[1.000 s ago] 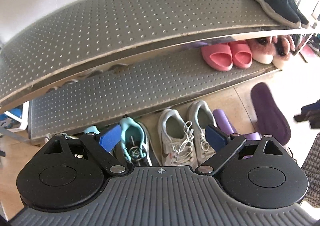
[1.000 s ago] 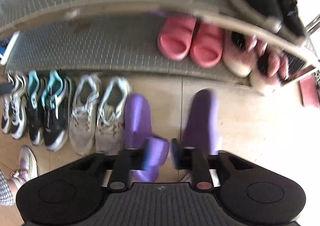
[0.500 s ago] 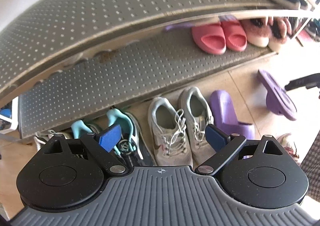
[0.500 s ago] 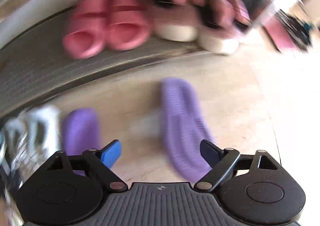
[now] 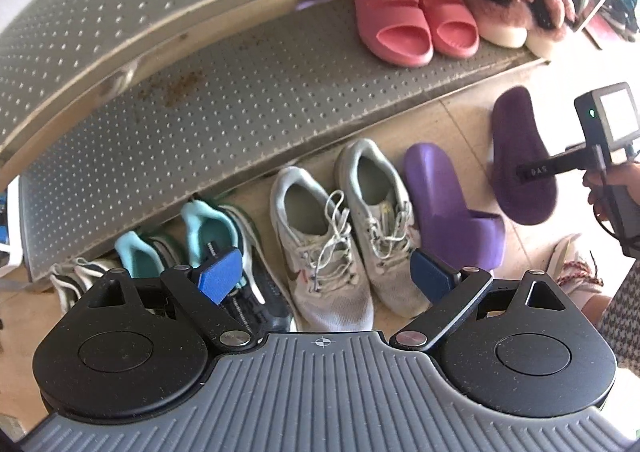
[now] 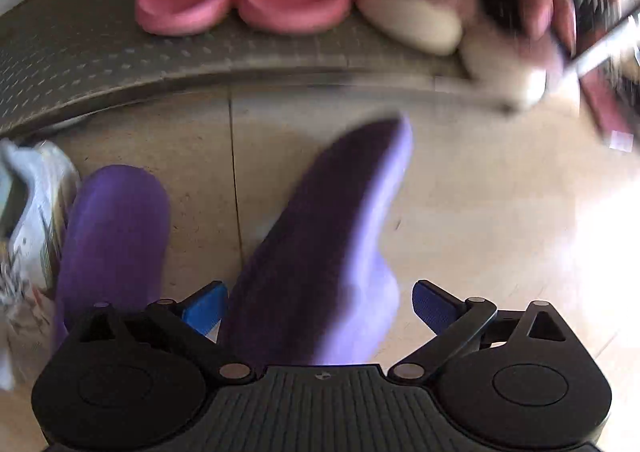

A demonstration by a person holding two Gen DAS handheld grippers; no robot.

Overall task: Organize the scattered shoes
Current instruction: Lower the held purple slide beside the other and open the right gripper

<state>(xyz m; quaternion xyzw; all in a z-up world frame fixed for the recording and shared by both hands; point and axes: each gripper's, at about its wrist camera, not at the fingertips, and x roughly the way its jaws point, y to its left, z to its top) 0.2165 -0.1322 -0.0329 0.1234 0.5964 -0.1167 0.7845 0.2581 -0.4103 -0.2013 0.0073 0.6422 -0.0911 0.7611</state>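
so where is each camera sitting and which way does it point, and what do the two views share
Left wrist: sits on the left gripper, looks down and forward at the shoe rack and the floor row of shoes; its own open fingers show, plus the right gripper and the hand holding it.
Right wrist: sits on the right gripper, low over the floor, facing the rack; its open fingers straddle a tilted purple slipper.
Shared: both purple slippers, the pink slides, the fluffy slippers and a grey sneaker.
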